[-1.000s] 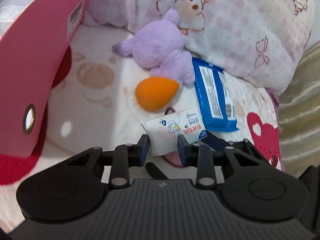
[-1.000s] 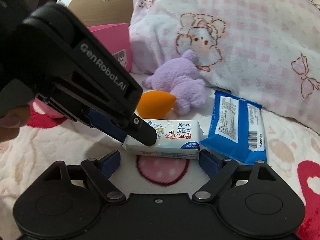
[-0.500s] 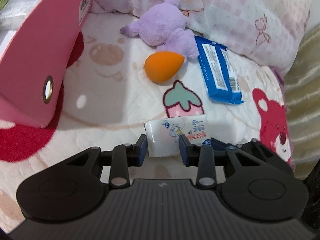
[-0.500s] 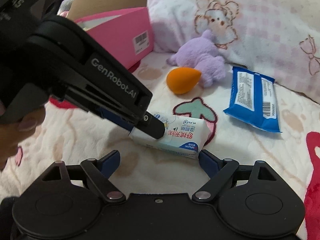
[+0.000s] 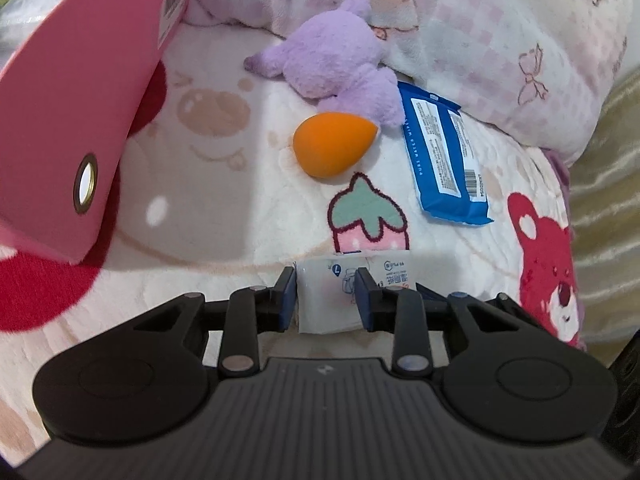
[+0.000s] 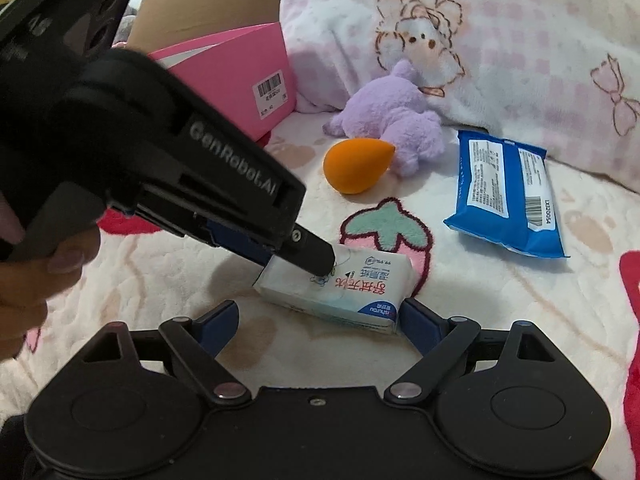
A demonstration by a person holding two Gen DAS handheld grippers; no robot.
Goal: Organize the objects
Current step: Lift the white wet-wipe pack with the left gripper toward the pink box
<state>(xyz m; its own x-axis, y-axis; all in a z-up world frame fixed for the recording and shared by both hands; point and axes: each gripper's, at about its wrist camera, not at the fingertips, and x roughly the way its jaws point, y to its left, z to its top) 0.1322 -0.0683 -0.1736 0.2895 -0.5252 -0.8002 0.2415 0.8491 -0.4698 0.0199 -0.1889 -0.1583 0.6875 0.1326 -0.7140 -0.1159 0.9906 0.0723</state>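
**A:** Which step is this, would you say?

**B:** A carry, by my reading; the left gripper (image 5: 326, 300) has its blue pads clamped on one end of the white tissue pack (image 6: 336, 290), and the pack sits low over the blanket (image 6: 500, 304), just above the strawberry print (image 5: 366, 220); whether it touches the fabric I cannot tell.

**A:** And the right gripper (image 6: 318, 326)?

**B:** Spread wide and holding nothing; its fingers flank the pack's near side without touching it, so it looks ready to assist or simply waiting.

**A:** Where would the pack go?

**B:** Most likely the pink box (image 6: 240, 76), which stands open at the far left beside the pillow (image 6: 480, 20); that is a guess from the task, not something shown.

**A:** What else is left to tidy?

**B:** The orange sponge (image 5: 332, 144) lies touching the purple plush toy (image 5: 340, 64); the blue wipes packet (image 5: 444, 160) lies just beside the toy, its far end close under the pillow; all three are well apart from the box.

**A:** So the next move calls for what?

**B:** Lifting the pack clear of the blanket and swinging it left over the box rim; the grip is only on one end and the wrapper is soft, so it may sag or slip; a steady, level carry would help.
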